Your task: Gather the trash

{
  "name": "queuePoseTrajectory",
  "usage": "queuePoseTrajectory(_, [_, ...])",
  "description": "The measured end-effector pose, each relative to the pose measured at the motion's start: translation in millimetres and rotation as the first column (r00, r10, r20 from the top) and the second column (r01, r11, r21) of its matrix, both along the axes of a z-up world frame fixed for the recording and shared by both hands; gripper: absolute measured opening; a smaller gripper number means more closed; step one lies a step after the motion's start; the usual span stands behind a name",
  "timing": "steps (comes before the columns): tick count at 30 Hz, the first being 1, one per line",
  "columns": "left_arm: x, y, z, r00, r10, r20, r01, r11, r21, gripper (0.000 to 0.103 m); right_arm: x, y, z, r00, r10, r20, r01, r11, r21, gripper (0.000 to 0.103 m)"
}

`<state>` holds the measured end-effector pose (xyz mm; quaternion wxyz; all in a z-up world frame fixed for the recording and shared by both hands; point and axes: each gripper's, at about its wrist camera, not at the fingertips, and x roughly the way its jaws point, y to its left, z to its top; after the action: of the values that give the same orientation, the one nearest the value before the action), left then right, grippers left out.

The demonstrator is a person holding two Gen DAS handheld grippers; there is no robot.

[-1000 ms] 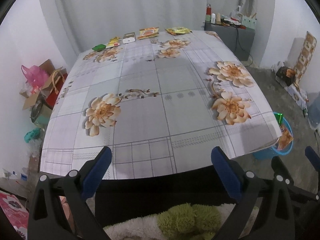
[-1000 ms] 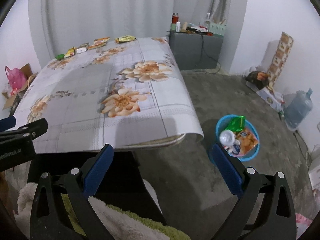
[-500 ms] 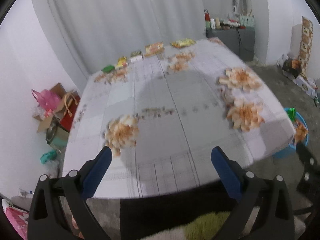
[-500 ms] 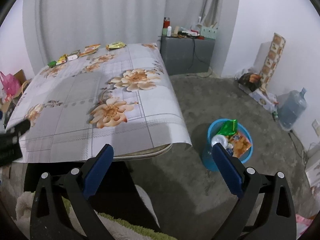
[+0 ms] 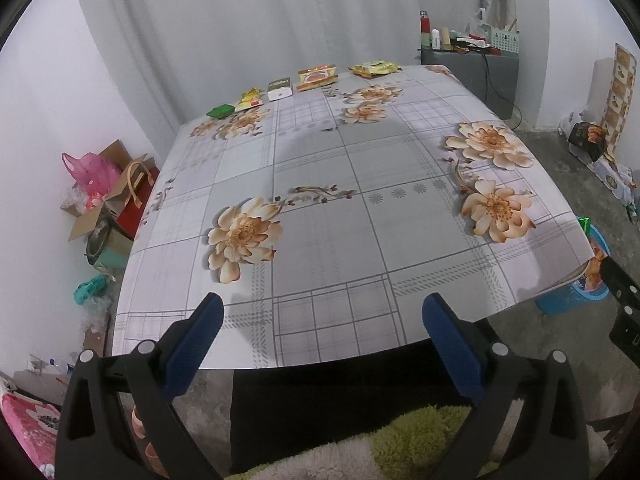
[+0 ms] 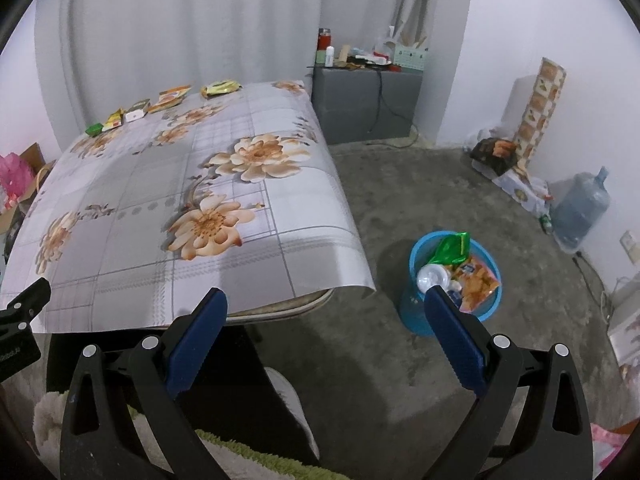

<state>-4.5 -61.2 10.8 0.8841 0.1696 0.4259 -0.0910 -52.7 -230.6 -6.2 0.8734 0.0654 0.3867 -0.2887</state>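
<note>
Several wrappers lie in a row along the far edge of the floral table: a green packet, a yellow packet, a white box, an orange packet and a yellow-green packet. They also show in the right wrist view, with the green packet at the left end. A blue bin holding trash stands on the floor right of the table. My left gripper is open and empty at the near table edge. My right gripper is open and empty beside the table's near right corner.
A grey cabinet with bottles stands at the back right. A water jug and bags lie by the right wall. Boxes and a pink bag crowd the floor left of the table. A curtain hangs behind.
Both grippers rose and tilted slightly, so the table and bin sit lower and nearer in view. Both stay open and empty. No trash has moved.
</note>
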Motion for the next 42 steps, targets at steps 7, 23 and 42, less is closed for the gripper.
queuePoseTrajectory(7, [1.0,1.0,-1.2,1.000,0.007,-0.006,-0.007,1.000,-0.006,0.097,-0.1,-1.1,0.2,1.000,-0.003,-0.005,0.003,1.000,-0.002,0.095])
queuePoseTrajectory(23, [4.4,7.0,-1.7,1.000,0.030,-0.008,-0.030,0.999,-0.013,0.097,-0.8,-1.1,1.6,1.000,-0.001,-0.005,0.000,1.000,-0.008,0.095])
queuePoseTrajectory(42, [3.1,7.3,-0.1,1.000,0.019,-0.015,-0.019,1.000,-0.022,0.097,1.0,0.0,3.4,1.000,0.003,-0.009,-0.003,1.000,-0.020,0.095])
